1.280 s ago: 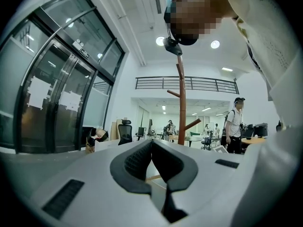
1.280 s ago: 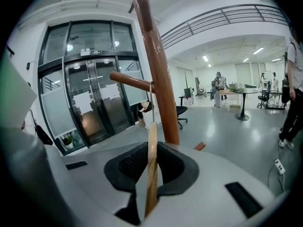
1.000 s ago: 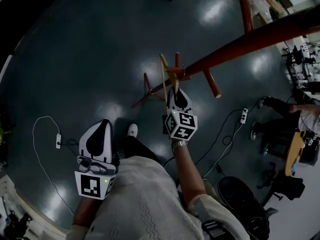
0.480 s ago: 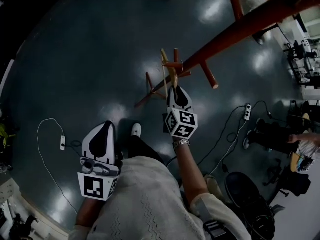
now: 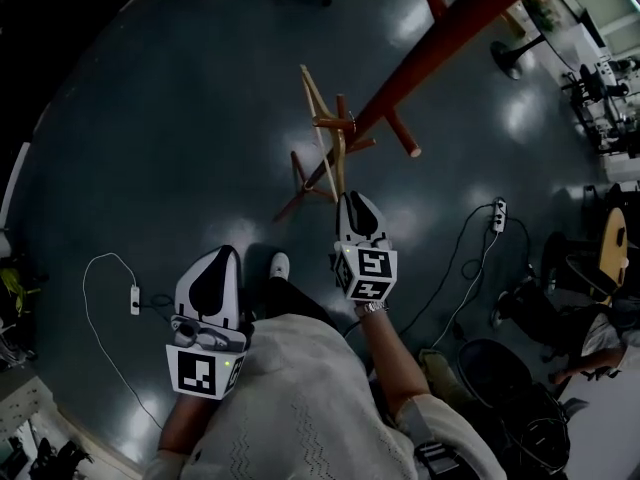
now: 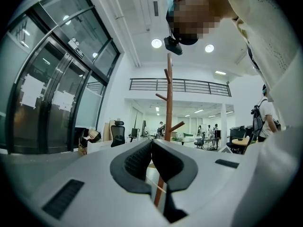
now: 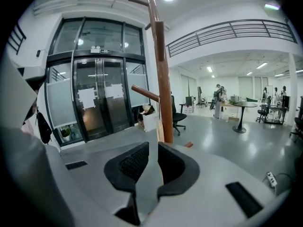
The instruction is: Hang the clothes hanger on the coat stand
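Observation:
The red-brown coat stand point(image 5: 440, 38) slants across the head view, its pegs and feet near the middle. A pale wooden clothes hanger point(image 5: 318, 103) lies against a peg point(image 5: 335, 123) and runs down to my right gripper point(image 5: 352, 200), which appears shut on its lower end. In the right gripper view the pole point(image 7: 161, 79) rises just beyond the gripper point(image 7: 152, 148), and a pale strip of hanger point(image 7: 159, 132) runs into the jaws. My left gripper point(image 5: 215, 258) hangs lower left, shut and holding nothing. Its own view shows the gripper point(image 6: 151, 143) with the stand point(image 6: 168, 103) farther off.
A white power strip point(image 5: 134, 298) with its cable lies on the dark floor at the left, another power strip point(image 5: 497, 211) at the right. A black office chair point(image 5: 500, 368) and a seated person point(image 5: 560, 318) are at lower right. Glass doors point(image 7: 94, 108) stand behind the pole.
The head view has swung, so the stand's pole now leaves the picture higher up. The hanger's far end reaches farther up along the stand. Both grippers sit slightly lower in the picture.

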